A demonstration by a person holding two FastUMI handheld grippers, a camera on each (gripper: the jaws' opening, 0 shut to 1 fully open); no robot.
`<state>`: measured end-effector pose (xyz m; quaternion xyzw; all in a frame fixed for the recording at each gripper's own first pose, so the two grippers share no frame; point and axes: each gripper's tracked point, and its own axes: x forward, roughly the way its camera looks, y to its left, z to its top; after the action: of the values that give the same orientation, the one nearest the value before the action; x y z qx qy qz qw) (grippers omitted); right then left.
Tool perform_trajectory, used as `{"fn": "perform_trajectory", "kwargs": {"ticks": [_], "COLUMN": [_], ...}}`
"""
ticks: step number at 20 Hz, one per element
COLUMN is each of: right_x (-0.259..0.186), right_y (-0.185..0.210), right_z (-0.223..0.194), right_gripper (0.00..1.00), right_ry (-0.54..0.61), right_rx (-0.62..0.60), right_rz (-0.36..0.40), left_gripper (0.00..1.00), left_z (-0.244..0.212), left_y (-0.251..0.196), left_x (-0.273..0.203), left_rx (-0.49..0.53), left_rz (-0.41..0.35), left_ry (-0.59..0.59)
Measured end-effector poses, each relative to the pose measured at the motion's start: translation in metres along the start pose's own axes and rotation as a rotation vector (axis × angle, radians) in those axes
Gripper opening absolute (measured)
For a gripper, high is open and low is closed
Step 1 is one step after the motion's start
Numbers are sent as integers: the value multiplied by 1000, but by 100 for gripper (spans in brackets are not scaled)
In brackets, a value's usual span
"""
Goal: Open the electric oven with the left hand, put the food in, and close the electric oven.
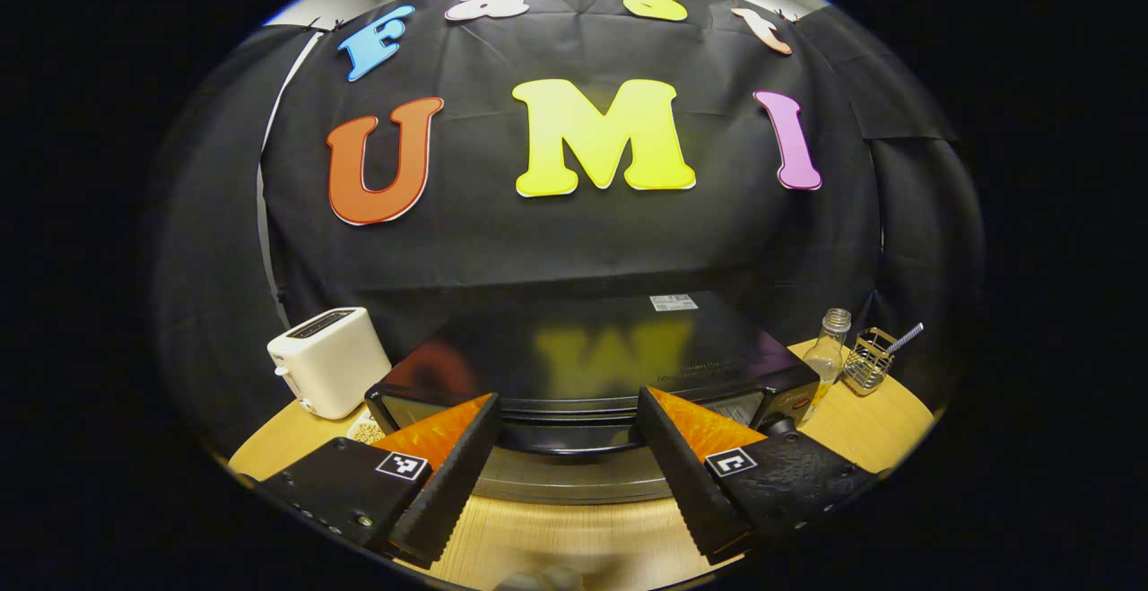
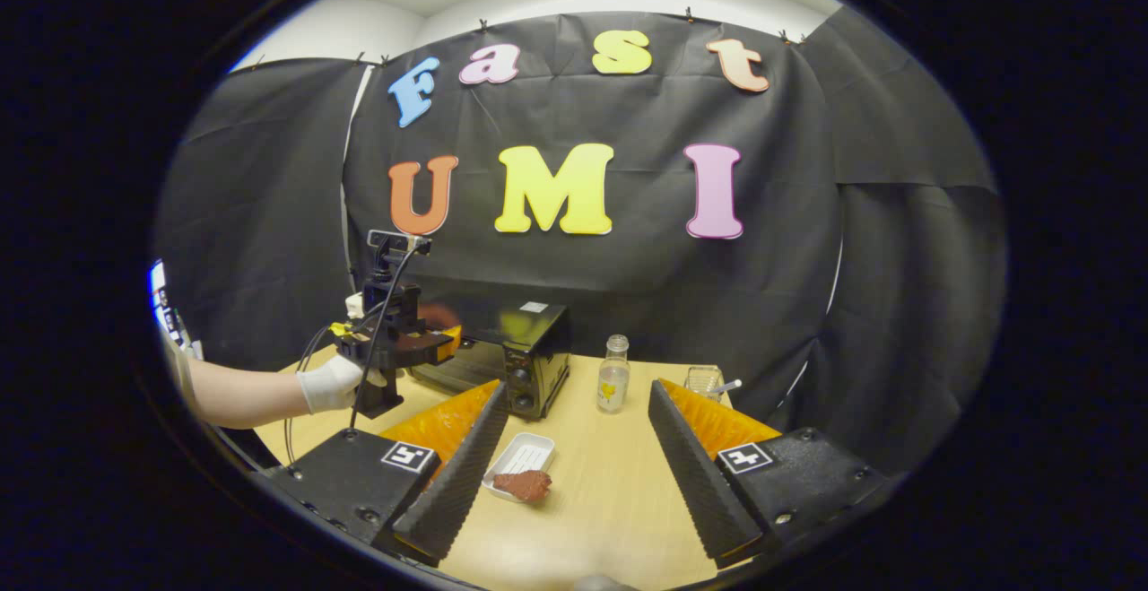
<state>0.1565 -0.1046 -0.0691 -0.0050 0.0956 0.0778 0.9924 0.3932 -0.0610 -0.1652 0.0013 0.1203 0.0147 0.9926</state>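
Black cloth wraps the booth, and a pale wooden table [image 2: 601, 483] carries everything. Toward the table's far edge sits the electric oven [image 2: 525, 353], black and glossy, its door shut in the left gripper view. The left gripper [image 1: 567, 425] hovers right at the oven's upper front edge, fingers spread wide with the door's top between them but not pinching anything. From the right gripper view, a gloved hand [image 2: 330, 385] holds that left gripper up against the oven's front, cables trailing down from it. Off the oven's left side, near the table's left edge, stands a white toaster [image 1: 327, 360]. Just beside the oven's right side is a small glass bottle [image 2: 613, 374], and past it, toward the far right corner, a wire holder [image 1: 868, 360] with a utensil handle sticking out. Nearer the front edge lies a white tray [image 2: 522, 456], and the food [image 2: 523, 484], a reddish-brown chunk, rests at its near end. The right gripper [image 2: 570, 434] hangs back above the table's front edge, fingers wide apart, holding nothing, tray and food seen between them.
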Motion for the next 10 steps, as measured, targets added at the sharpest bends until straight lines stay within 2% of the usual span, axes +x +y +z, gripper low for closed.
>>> {"fn": "perform_trajectory", "kwargs": {"ticks": [5,10], "right_x": [0,-4], "right_y": [4,8], "right_z": [3,5], "right_gripper": [100,100], "right_ry": [-8,-11], "right_rx": [3,1], "right_rz": [18,33], "left_gripper": [97,97], "left_z": [-1,-19], "left_y": [1,1], "left_x": [-10,-42], "left_rx": [6,12], "left_rz": [-5,-12], "left_ry": [21,30]}}
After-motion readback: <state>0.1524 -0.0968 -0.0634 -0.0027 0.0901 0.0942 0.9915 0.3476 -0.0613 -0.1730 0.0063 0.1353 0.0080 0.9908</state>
